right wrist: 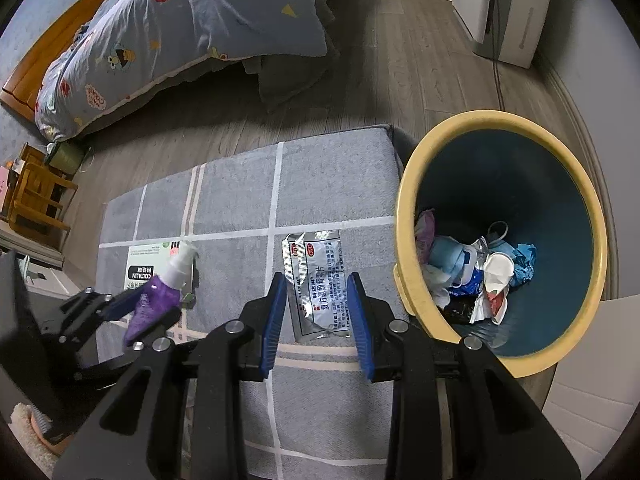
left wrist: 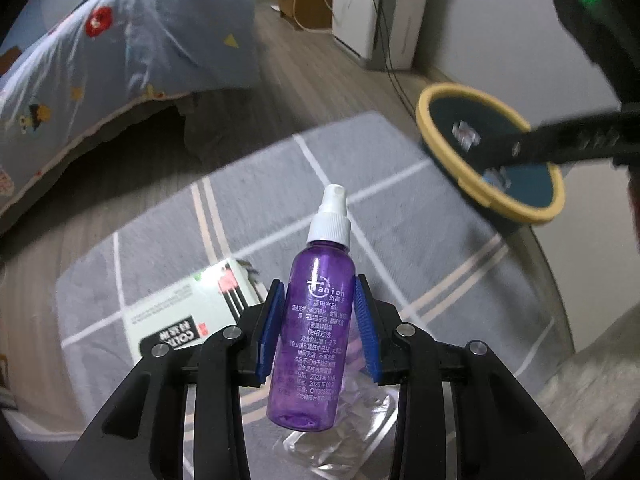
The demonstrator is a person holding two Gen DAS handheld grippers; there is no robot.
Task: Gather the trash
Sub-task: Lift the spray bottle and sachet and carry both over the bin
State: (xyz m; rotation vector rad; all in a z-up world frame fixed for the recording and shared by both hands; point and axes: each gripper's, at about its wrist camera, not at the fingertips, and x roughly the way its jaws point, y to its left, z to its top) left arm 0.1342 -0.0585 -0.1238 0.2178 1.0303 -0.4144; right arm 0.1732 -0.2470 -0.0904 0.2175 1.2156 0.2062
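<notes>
A purple spray bottle with a white pump top stands upright between the blue pads of my left gripper, which is shut on it and holds it above the grey checked mat. The right wrist view shows the same bottle in the left gripper, at the left. A silver medicine sachet lies flat on the mat below my right gripper, whose jaws stand apart over it. The yellow-rimmed bin stands to the right, with several pieces of trash inside.
A white and green box lies on the mat, left of the bottle. Crumpled clear plastic lies under the bottle. The bin is at the upper right of the left wrist view. A bed with a blue quilt stands beyond the mat.
</notes>
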